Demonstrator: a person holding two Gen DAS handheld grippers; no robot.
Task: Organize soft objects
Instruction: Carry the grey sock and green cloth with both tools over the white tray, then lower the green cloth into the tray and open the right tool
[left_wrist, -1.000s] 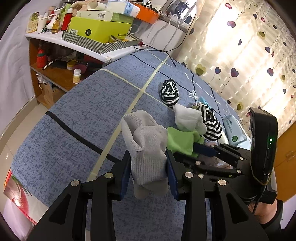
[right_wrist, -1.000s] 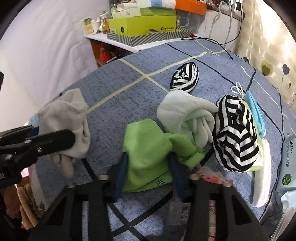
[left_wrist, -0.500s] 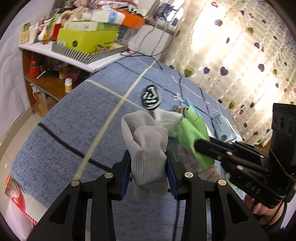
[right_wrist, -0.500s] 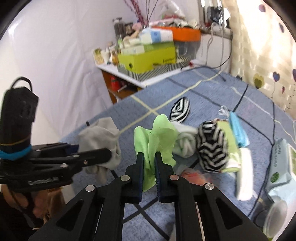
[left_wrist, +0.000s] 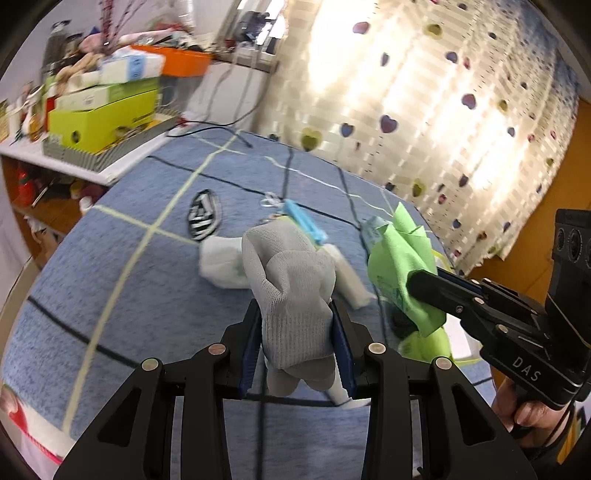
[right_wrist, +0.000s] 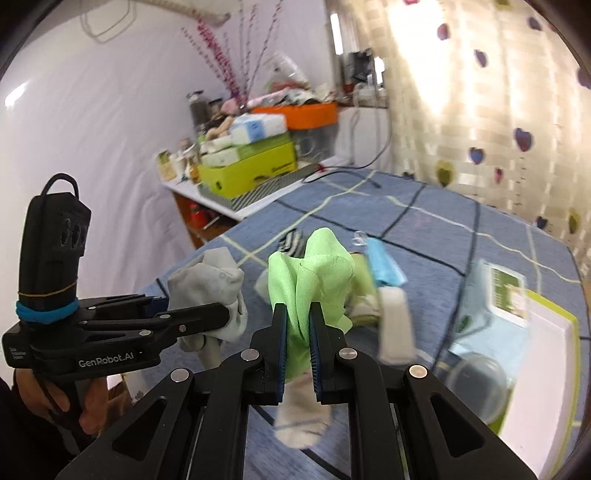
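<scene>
My left gripper is shut on a grey knit glove, which hangs bunched between the blue pads above the blue bed cover. My right gripper is shut on a lime-green cloth held up in the air. In the left wrist view that green cloth and the right gripper sit to the right of the glove. In the right wrist view the left gripper holds the grey glove at the left. A white glove, a striped sock and a light-blue face mask lie on the bed.
A shelf at the far left carries a yellow-green box, an orange tub and bottles. A wet-wipes pack and a clear lid lie at the bed's right side. Heart-patterned curtains hang behind. Cables cross the far corner.
My right gripper closed on the green cloth and lifted it off the bed. Both grippers rose, so the bed and the pile of soft things look farther away.
</scene>
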